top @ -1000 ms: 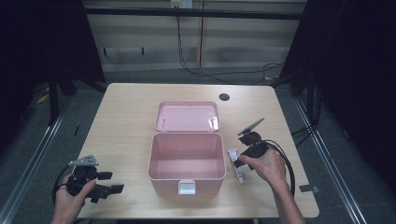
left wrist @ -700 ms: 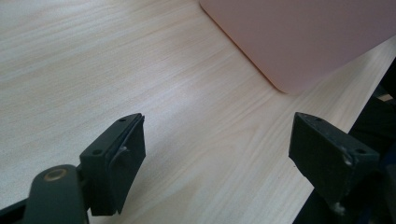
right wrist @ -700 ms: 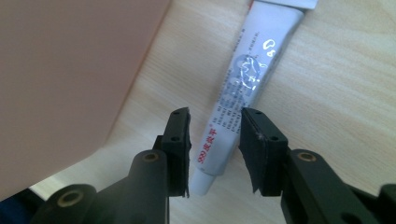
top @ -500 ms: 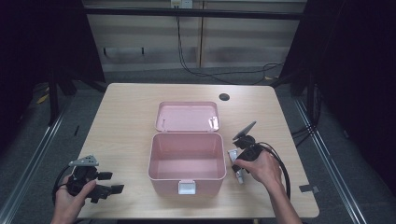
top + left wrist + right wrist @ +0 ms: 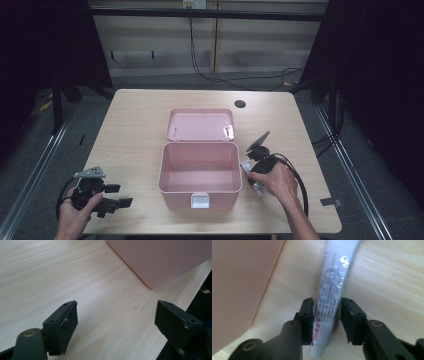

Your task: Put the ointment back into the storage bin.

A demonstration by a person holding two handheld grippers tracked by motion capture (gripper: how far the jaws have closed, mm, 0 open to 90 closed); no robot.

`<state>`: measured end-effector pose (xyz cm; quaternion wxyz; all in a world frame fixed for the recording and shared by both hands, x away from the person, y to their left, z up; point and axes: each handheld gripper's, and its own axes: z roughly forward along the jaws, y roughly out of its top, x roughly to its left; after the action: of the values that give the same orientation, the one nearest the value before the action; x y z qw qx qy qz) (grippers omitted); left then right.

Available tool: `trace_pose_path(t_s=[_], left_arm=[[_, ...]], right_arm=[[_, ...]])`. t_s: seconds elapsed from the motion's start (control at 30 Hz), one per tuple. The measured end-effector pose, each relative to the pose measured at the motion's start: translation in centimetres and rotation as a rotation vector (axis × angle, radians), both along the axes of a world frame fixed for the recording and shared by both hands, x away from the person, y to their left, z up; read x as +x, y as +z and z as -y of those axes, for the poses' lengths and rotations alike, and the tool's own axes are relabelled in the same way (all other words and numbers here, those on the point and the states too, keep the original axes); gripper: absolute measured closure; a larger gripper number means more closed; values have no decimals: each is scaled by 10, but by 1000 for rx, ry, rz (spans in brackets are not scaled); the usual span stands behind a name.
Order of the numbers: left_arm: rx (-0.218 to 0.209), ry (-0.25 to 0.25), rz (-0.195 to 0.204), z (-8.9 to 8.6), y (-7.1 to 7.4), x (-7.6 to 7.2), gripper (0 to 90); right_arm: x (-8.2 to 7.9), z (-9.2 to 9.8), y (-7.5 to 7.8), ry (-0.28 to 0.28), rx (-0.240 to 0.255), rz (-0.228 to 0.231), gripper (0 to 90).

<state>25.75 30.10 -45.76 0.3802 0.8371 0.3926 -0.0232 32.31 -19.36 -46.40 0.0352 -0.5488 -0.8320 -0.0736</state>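
An open pink box (image 5: 175, 197) stands mid-table with its lid (image 5: 200, 125) laid back behind it. Just right of the box lies a white tube (image 5: 257, 188) with printed text. My right gripper (image 5: 254, 169) points down at it. In the right gripper view the tube (image 5: 334, 277) runs up between the jaws of the right gripper (image 5: 327, 312), which have just been closing and now press on its lower end. The box wall (image 5: 237, 290) is close on the left. My left gripper (image 5: 120, 195) rests open at the front left corner, empty (image 5: 116, 315), with the box corner (image 5: 162, 260) ahead.
A small dark round hole (image 5: 240, 104) sits near the table's far edge. A black cable (image 5: 300, 185) loops from the right gripper toward the front right. A grey tape patch (image 5: 330, 202) is near the right front edge. Bare wood (image 5: 130, 140) lies left of the box.
My right gripper has shifted slightly toward the box's right wall, staying over the tube. The left gripper has not moved.
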Motion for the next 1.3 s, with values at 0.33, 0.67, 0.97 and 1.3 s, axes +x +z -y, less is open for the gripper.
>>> trace_pose_path(t_s=[0.33,0.67,0.97,1.3], left_arm=[[0,0,2,0,0,0,185],[-4,6,0,0,0,0,185],[-2,6,0,0,0,0,185],[2,2,1,0,0,0,185]], right_arm=[[0,-6,-3,34,-38,0,674],[1,-8,0,81,-71,10,714],[0,-5,7,103,-63,5,716],[-1,-1,12,141,-68,-7,716]])
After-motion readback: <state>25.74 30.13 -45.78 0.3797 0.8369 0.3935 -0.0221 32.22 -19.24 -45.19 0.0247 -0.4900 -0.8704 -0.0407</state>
